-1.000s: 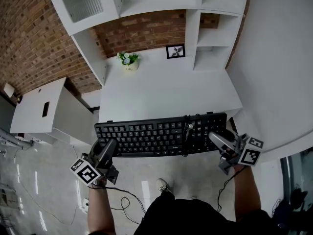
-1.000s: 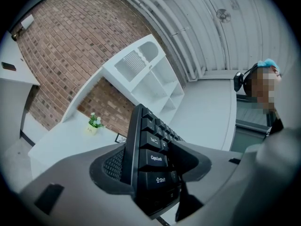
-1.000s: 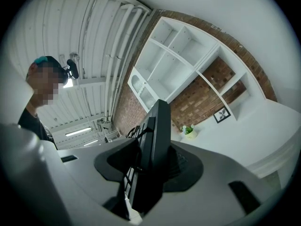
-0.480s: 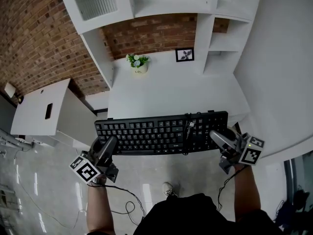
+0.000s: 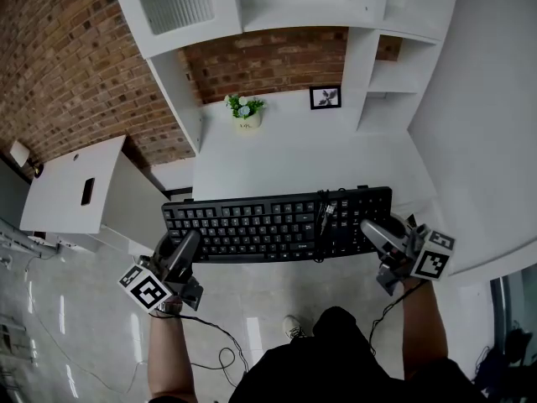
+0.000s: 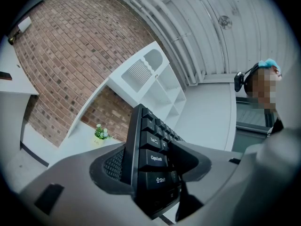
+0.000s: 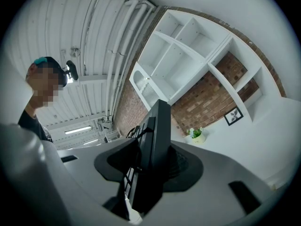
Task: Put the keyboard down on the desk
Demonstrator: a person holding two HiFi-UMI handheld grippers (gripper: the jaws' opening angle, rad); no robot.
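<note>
With the left gripper (image 5: 188, 243) and right gripper (image 5: 372, 232) each clamped on one end of the keyboard (image 5: 277, 225), held aloft at the counter's (image 5: 294, 154) 6 o'clock edge, a lopsided or early release would probably have tipped it onto the floor (image 5: 75, 317).

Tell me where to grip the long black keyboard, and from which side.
Its two short ends, from the near long edge: the long black keyboard is wide, thin and flat. The left gripper and right gripper clamp it there.
</note>
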